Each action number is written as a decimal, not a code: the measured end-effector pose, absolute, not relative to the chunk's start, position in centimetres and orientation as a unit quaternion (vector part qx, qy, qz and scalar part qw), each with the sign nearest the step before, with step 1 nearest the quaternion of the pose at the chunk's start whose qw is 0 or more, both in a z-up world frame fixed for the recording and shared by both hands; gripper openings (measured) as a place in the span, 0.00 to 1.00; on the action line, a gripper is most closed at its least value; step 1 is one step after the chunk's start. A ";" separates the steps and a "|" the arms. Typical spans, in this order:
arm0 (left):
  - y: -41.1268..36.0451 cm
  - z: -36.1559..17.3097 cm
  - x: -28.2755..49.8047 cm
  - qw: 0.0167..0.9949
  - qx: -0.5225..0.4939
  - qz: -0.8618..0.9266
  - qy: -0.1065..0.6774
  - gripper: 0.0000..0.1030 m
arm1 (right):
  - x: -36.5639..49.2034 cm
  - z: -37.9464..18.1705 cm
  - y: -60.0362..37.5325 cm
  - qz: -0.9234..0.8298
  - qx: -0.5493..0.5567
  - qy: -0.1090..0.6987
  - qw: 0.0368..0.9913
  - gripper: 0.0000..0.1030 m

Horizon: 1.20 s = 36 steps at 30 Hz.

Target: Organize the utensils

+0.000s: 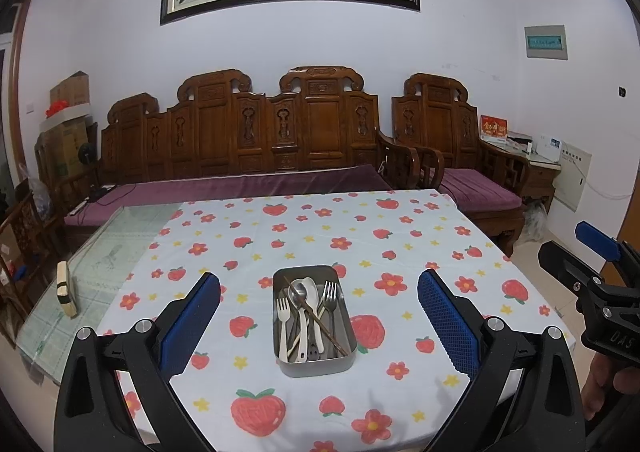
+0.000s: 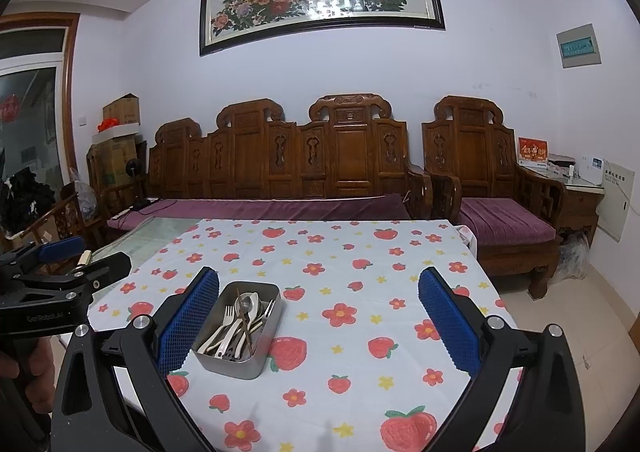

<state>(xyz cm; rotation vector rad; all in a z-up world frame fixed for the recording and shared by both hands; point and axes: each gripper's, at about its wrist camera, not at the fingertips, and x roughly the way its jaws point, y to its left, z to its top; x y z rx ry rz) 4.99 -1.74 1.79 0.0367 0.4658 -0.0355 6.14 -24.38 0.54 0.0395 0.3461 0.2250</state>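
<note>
Steel tin (image 1: 314, 366) holds forks (image 1: 329, 294), spoons (image 1: 310, 292) (handles jumbled), chopsticks (image 1: 316, 318).

Surface (image 1: 100, 252): a glass-topped table with a pale green patterned sheet under the glass; the bare glass shows along the 9 o'clock side.
Tablecloth (image 1: 320, 236): white, printed with red strawberries, red flowers and small yellow stars; it covers most of the surface from the middle out to 3 o'clock and hangs over the near edge.
Metal tray (image 1: 316, 366): rectangular, steel, standing on the tablecloth near the middle toward 6 o'clock, long side running from 12 to 6; forks, spoons and chopsticks lie jumbled inside.
Small block (image 1: 66, 288): cream-coloured with a dark band, resting on the bare glass at 9 o'clock, well apart from the tray.
</note>
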 end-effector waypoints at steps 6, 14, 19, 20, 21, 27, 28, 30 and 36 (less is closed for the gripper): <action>-2.0 1.9 4.7 0.973 0.018 -0.019 0.228 0.93 | 6.1 0.6 -24.3 0.112 0.020 0.171 0.979 0.98; -2.4 2.0 4.6 0.973 0.018 -0.019 0.227 0.93 | 6.1 0.6 -24.3 0.113 0.020 0.171 0.979 0.98; -2.5 1.9 4.6 0.974 0.019 -0.018 0.227 0.93 | 6.1 0.5 -24.3 0.112 0.021 0.171 0.979 0.98; -2.4 1.9 4.6 0.974 0.018 -0.019 0.227 0.93 | 6.1 0.5 -24.3 0.113 0.021 0.171 0.979 0.98; -2.3 1.9 4.6 0.974 0.018 -0.019 0.227 0.93 | 6.1 0.5 -24.3 0.113 0.021 0.171 0.979 0.98; -2.5 2.0 4.4 0.974 0.018 -0.019 0.226 0.93 | 6.1 0.6 -24.3 0.113 0.021 0.170 0.979 0.98; -2.6 2.0 4.4 0.974 0.018 -0.019 0.226 0.93 | 6.1 0.6 -24.3 0.113 0.021 0.171 0.979 0.98; -2.4 2.0 4.4 0.974 0.018 -0.018 0.226 0.93 | 6.1 0.6 -24.3 0.113 0.021 0.171 0.979 0.98; -2.4 2.0 4.4 0.974 0.018 -0.019 0.226 0.93 | 6.1 0.6 -24.3 0.113 0.022 0.170 0.979 0.98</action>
